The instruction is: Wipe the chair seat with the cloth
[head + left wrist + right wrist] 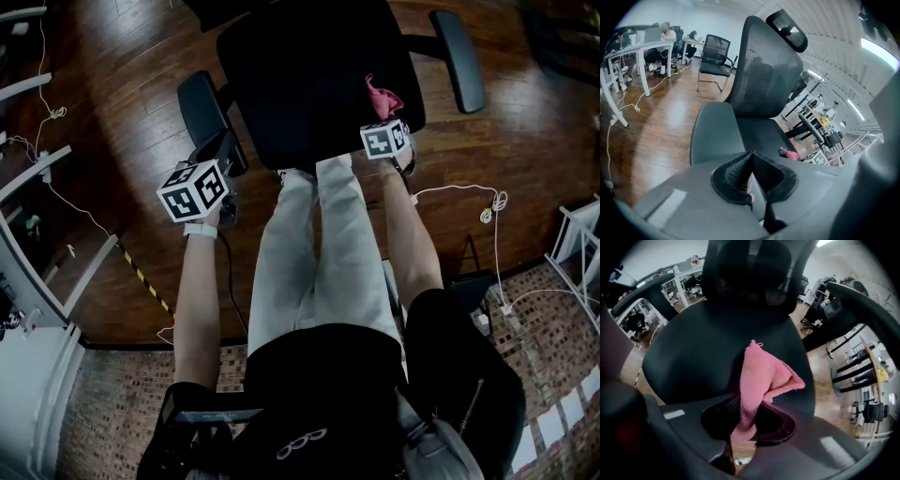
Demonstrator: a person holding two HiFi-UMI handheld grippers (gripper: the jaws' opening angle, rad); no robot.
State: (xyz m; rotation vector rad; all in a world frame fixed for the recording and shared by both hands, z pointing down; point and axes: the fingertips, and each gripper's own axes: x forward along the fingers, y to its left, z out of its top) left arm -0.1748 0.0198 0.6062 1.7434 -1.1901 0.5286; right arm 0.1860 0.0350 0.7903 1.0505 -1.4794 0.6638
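Your right gripper (740,414) has its jaws clamped on the pink cloth (761,373), which fills the gap between the pads and sticks out ahead of them, with one folded corner splaying off to the right. In the head view this gripper (385,140) sits at the front right corner of the seat (309,75), with the cloth (382,97) lying over the seat's right side just beyond it; you cannot tell from any view whether the cloth presses on the seat or only hangs over it. Your left gripper (751,161) has its jaws brought together, the tips meeting, with nothing gripped between them. In the head view it (194,187) is off the seat, at the chair's front left, just beside the left armrest (202,108). Through its own view that armrest (715,131) lies right ahead of the jaws, the seat (759,133) is beyond it, and the cloth (789,153) shows as a small pink lump at the seat's far edge. The mesh backrest (764,70) rises behind, topped by a headrest (787,30). The right armrest (459,58) stands clear of the seat on the far side. Your legs (319,253) reach up to the seat's front edge. The chair stands on a dark wooden floor (112,112), where a white cable (469,192) runs to the right of you.
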